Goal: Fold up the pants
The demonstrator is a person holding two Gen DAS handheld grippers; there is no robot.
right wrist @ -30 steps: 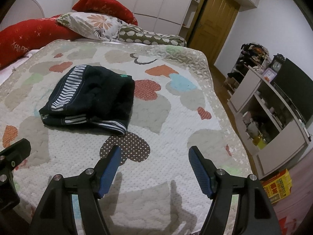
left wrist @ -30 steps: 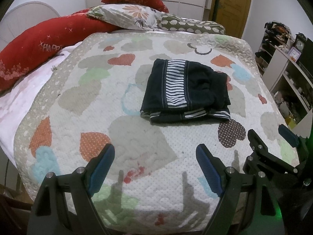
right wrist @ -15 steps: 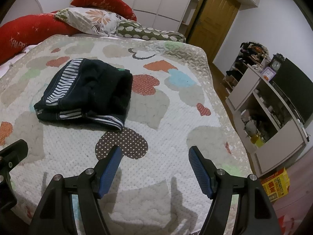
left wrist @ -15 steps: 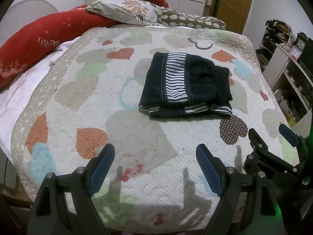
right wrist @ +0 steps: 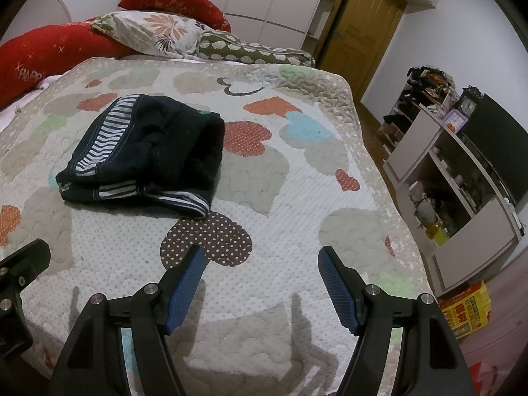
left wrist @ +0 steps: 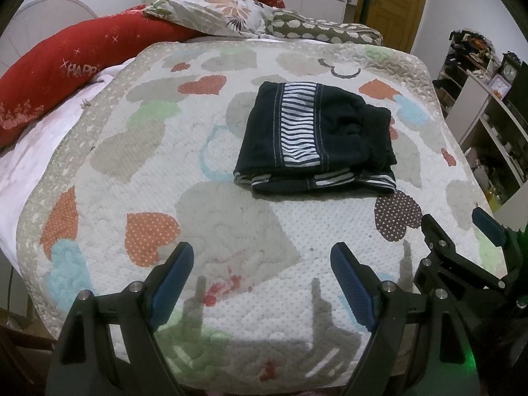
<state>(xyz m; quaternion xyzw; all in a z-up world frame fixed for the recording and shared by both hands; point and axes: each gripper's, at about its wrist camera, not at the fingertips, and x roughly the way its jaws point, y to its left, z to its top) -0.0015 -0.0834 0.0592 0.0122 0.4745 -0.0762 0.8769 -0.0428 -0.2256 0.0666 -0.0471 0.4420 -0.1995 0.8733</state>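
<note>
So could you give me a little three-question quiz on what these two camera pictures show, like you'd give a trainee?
1. True or false: the left gripper is clamped on the pants.
2. Where do the pants lie? A) on the floor B) on the quilt C) on the shelf
3. Fill in: the pants are dark with a ____ band.

Key: 1 false, both it and the right gripper stand open and hold nothing. 2 B. 3 striped.

red pillow (left wrist: 39, 79) cut off by left edge; shelf (right wrist: 462, 178) contents indistinct.
</note>
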